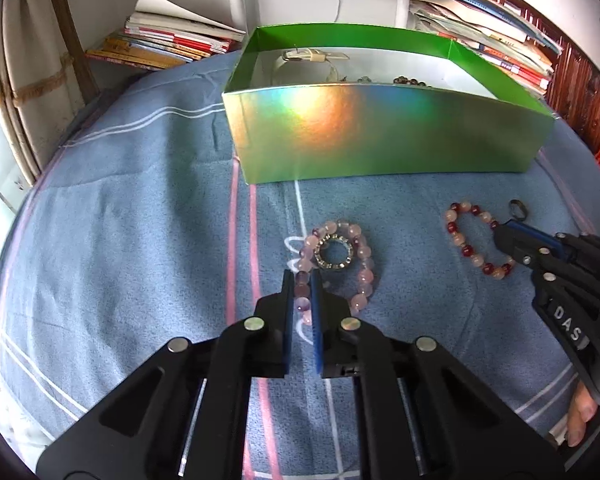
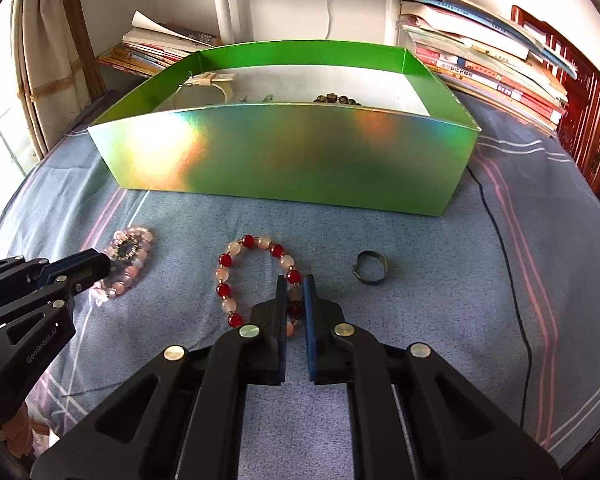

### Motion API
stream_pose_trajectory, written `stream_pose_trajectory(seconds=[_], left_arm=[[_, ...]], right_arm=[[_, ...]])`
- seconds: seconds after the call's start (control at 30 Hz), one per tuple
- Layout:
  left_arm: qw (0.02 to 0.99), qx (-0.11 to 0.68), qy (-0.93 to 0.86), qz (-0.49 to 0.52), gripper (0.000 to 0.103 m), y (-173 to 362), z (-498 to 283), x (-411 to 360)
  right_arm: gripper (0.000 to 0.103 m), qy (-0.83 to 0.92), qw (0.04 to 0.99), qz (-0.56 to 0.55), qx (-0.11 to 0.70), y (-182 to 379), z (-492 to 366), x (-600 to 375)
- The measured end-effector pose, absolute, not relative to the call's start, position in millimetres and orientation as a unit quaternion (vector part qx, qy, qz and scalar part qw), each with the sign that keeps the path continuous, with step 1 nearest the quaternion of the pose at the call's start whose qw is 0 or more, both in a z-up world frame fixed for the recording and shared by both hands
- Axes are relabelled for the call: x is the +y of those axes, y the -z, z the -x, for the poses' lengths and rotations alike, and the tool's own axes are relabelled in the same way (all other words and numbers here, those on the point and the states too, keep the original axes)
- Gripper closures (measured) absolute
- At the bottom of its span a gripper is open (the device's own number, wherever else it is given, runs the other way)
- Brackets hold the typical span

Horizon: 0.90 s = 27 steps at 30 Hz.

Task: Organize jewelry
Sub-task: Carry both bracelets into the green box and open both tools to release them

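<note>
A: Left gripper [image 1: 302, 280]?
B: Jaws clenched on the pink bracelet [image 1: 356, 264], lying on the blue cloth [image 1: 140, 208].
A: Right gripper [image 2: 296, 284]?
B: Clamped on the red-and-peach bracelet [image 2: 236, 272], before the green box [image 2: 300, 152].

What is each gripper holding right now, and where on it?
Left gripper pinches the pink bracelet at its near-left beads; right gripper pinches the red-and-peach bracelet at its near-right beads.

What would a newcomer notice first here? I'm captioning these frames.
The shiny green box dominates the back of the blue cloth. In front, the left gripper pinches a pale pink bracelet, and the right gripper pinches a red-and-cream bracelet.
</note>
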<state>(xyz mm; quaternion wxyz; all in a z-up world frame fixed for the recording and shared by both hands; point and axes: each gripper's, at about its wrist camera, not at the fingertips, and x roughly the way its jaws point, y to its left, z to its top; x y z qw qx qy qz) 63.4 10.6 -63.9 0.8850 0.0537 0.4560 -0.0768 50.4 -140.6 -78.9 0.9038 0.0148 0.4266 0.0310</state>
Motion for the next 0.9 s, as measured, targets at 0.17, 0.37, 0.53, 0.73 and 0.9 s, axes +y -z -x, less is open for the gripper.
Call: stream_pose_trajectory(seconds=[0.17, 0.37, 0.53, 0.73, 0.9], left_arm=[[0.895, 0.435, 0.085, -0.047, 0.095, 46, -60, 12], [0.909, 0.402, 0.096, -0.048, 0.095, 16, -55, 6], [0.921, 0.372, 0.100, -0.048, 0.095, -18, -60, 4], [0.939, 0.322, 0.104, -0.060, 0.095, -65, -80, -4], [0.933, 0.338, 0.117, -0.044, 0.095, -69, -123, -13]], right_arm=[[0.095, -0.037, 0.911, -0.010, 0.411, 65, -48, -137], [0.095, -0.045, 0.926, -0.001, 0.375, 30, -43, -132], [0.095, -0.047, 0.941, 0.009, 0.336, -8, -42, -133], [0.095, -0.045, 0.956, -0.007, 0.290, -57, -64, -148], [0.095, -0.034, 0.953, -0.017, 0.299, -65, -104, -156]])
